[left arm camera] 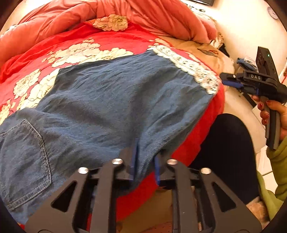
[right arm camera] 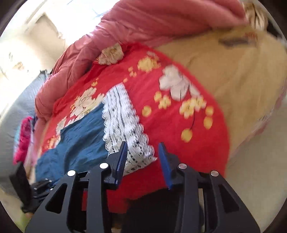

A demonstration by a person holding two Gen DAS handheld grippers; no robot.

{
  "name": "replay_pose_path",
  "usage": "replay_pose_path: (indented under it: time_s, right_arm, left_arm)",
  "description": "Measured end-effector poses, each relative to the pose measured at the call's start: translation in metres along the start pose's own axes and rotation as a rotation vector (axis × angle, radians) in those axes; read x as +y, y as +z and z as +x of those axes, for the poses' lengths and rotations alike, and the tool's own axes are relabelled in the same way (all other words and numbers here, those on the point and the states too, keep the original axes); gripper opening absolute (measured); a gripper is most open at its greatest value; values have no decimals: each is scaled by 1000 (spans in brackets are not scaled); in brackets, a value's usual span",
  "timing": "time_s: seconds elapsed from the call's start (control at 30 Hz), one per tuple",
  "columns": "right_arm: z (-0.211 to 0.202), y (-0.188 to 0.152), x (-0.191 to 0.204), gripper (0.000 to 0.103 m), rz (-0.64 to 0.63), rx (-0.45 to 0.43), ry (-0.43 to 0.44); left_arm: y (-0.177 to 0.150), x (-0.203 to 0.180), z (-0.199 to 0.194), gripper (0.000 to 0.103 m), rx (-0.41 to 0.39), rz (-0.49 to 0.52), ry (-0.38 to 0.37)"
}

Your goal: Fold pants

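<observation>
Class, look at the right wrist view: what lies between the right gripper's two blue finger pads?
Between the right gripper's open pads lies the white lace hem of the blue pants, resting on the red floral bedspread; the pads are not pressing it.

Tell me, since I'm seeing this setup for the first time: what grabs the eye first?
The blue denim pants spread across the bright red floral bedspread, with a white lace hem at the far right end. Behind them a pink quilt is heaped up. The left gripper sits at the pants' near edge.
</observation>
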State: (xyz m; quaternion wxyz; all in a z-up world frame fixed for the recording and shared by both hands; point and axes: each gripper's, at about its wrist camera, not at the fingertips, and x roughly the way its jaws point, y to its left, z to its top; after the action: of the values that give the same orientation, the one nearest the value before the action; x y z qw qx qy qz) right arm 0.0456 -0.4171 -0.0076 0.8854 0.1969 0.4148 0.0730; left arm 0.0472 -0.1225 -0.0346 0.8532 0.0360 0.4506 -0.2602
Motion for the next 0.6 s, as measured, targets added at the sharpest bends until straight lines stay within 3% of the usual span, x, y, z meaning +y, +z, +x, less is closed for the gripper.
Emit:
replay_pose_path:
  time_s: [0.2, 0.37, 0.5, 0.6]
  right_arm:
    - [19, -13, 57, 36, -283, 58, 12]
    - [57, -29, 59, 38, -351, 185, -88]
    - [47, -31, 61, 51, -367, 161, -51]
    - [29, -28, 69, 51, -387, 109, -3]
  left_arm:
    - [-7, -6, 0, 24, 7, -7, -10]
    - [-18, -3, -1, 27, 14, -22, -29]
    - [-24, 16, -29, 32, -22, -94, -5]
    - [-30, 48, -71, 37, -120, -181, 61]
